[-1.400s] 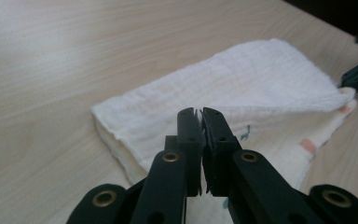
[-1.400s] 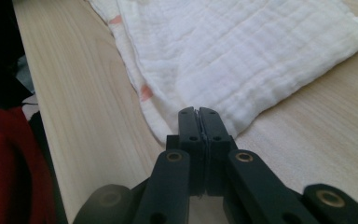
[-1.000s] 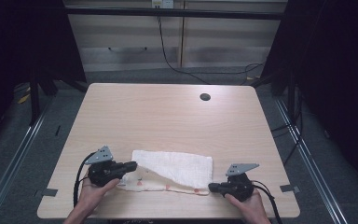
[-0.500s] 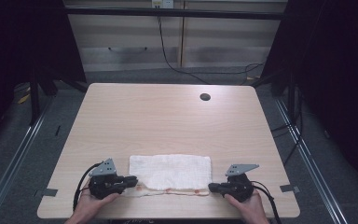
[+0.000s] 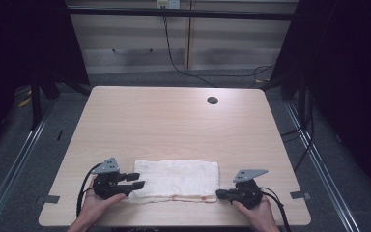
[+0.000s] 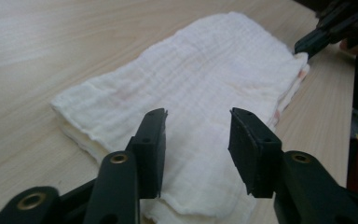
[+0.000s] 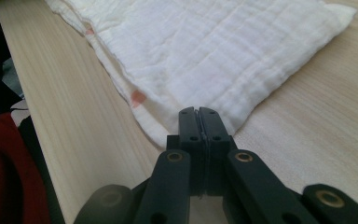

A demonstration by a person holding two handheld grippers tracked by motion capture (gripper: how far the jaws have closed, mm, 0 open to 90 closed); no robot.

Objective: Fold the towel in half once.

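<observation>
A white folded towel (image 5: 176,178) with small pink marks along its near hem lies flat by the table's front edge. My left gripper (image 5: 137,181) is open at the towel's left end. Its jaws stand wide apart just above the cloth (image 6: 200,93), holding nothing. My right gripper (image 5: 219,194) is shut on the towel's near right corner. In the right gripper view its jaws (image 7: 199,114) are pressed together at the edge of the towel (image 7: 205,51). The left gripper view also shows the right gripper (image 6: 313,41) pinching that far corner.
The light wooden table (image 5: 174,121) has a dark round hole (image 5: 212,100) near its back right. Grey tape marks sit at the front left (image 5: 50,198) and front right (image 5: 299,195). Red clothing (image 7: 4,182) shows past the table's near edge.
The left gripper carried the towel's left end toward the front edge, laid it flat, and opened. The right gripper stayed put, still shut.
</observation>
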